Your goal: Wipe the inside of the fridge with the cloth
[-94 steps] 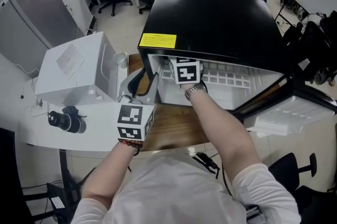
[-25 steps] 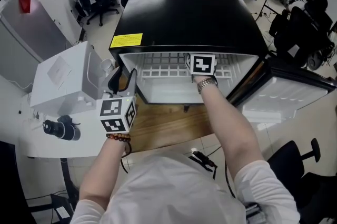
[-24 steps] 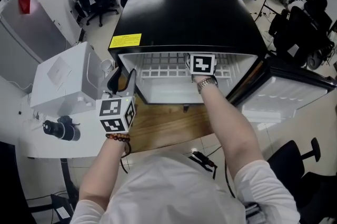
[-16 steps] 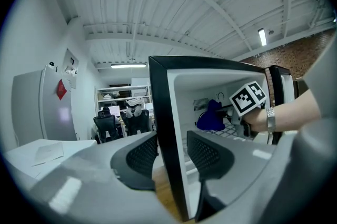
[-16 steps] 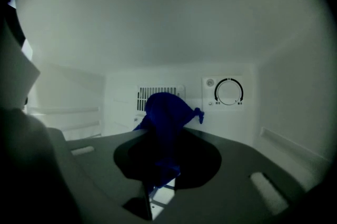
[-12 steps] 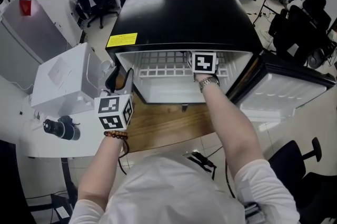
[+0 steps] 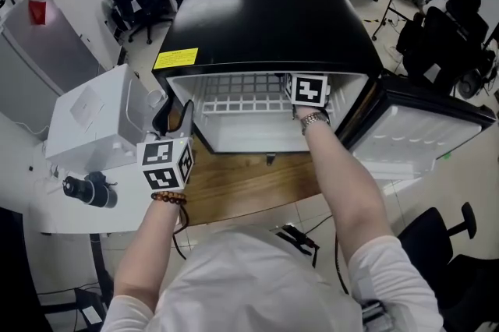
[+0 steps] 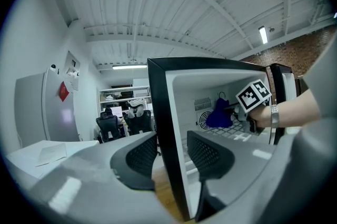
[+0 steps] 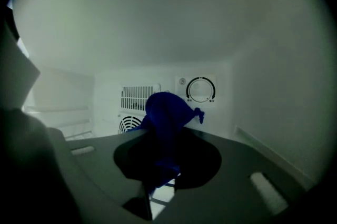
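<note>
The black mini fridge (image 7: 265,19) stands open on a wooden table. My right gripper (image 9: 162,168) reaches inside it near the right wall and is shut on a bunched blue cloth (image 9: 166,111). The cloth hangs above the wire shelf (image 7: 238,100), in front of the back wall. Only that gripper's marker cube (image 7: 308,89) shows in the head view. From the left gripper view the cloth (image 8: 217,116) is seen deep in the cavity. My left gripper (image 8: 169,140) straddles the fridge's left wall (image 8: 160,128) at its front edge, and the pads close on it.
The fridge door (image 7: 425,137) stands open to the right. A white box (image 7: 101,116) and a black lens-like object (image 7: 90,190) sit left of the fridge. A thermostat dial (image 9: 200,90) and vent grille (image 9: 138,98) are on the back wall. Office chairs and people are behind.
My right gripper has carried the blue cloth to the right inside the fridge, from the left side towards the right wall. The left gripper has kept its place on the left wall.
</note>
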Demonstrator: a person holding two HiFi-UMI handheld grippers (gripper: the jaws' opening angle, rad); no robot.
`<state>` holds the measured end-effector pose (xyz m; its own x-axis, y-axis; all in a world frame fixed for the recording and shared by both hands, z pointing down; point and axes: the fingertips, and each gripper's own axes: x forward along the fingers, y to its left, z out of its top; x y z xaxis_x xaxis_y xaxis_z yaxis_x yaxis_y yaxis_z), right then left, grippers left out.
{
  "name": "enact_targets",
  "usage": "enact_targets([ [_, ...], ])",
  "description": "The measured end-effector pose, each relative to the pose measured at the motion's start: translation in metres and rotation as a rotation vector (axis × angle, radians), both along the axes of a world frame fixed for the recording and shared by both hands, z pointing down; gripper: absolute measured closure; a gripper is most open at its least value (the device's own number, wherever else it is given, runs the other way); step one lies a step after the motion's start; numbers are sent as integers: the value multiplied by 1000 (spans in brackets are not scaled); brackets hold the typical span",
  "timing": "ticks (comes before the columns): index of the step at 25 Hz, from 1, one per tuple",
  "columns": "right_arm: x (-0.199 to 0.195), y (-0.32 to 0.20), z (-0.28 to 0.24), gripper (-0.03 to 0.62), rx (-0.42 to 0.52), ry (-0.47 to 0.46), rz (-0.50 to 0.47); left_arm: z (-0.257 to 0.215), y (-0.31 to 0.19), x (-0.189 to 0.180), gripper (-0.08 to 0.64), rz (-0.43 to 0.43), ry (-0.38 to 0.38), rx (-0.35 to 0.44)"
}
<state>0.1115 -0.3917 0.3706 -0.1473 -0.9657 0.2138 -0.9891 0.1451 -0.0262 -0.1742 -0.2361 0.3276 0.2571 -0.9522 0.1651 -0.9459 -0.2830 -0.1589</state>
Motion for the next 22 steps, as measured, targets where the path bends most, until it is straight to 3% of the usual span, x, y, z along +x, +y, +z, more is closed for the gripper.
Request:
enact_targets([
  [11, 23, -2, 5, 518, -43, -16, 36, 1, 1, 0, 382, -22, -26, -3],
  [17, 38, 4, 8, 518, -68, 9, 117, 0, 2, 0, 380, -27, -25, -5],
  [22, 44, 10, 1, 520, -36, 39, 169, -1, 3, 0, 380, -28, -16, -5],
])
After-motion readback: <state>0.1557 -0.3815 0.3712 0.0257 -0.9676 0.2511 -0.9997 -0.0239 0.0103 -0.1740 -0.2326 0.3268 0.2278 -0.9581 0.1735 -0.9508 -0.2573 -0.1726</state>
